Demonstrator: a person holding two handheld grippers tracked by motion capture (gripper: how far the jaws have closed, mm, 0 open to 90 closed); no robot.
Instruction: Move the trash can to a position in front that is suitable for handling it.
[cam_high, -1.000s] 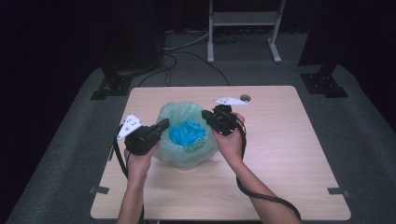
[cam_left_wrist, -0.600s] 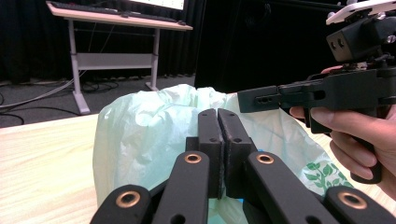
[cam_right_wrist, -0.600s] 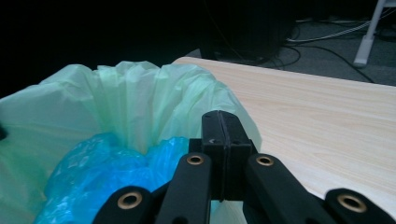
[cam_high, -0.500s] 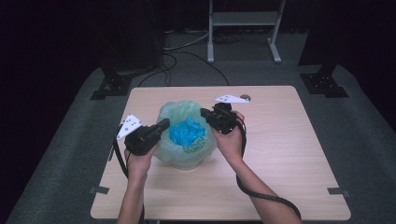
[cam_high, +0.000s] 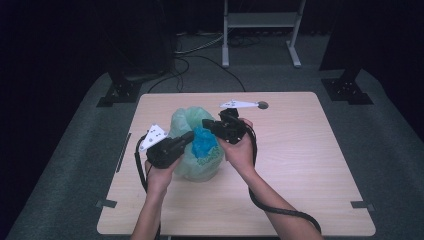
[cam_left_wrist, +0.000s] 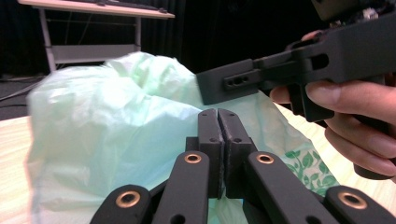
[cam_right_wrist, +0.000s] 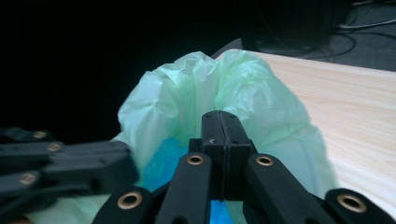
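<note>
Left tool (cam_high: 187, 138) shut against green bag (cam_high: 197, 165), blue contents (cam_high: 204, 142) half hidden

Right gripper (cam_high: 209, 124) slightly higher, bag (cam_high: 186, 120) mouth narrower.

Black hand-held gripper (cam_high: 190, 137) bodies, brass-ringed jaw pivots, grey triangular plates, trailing black cables
</note>
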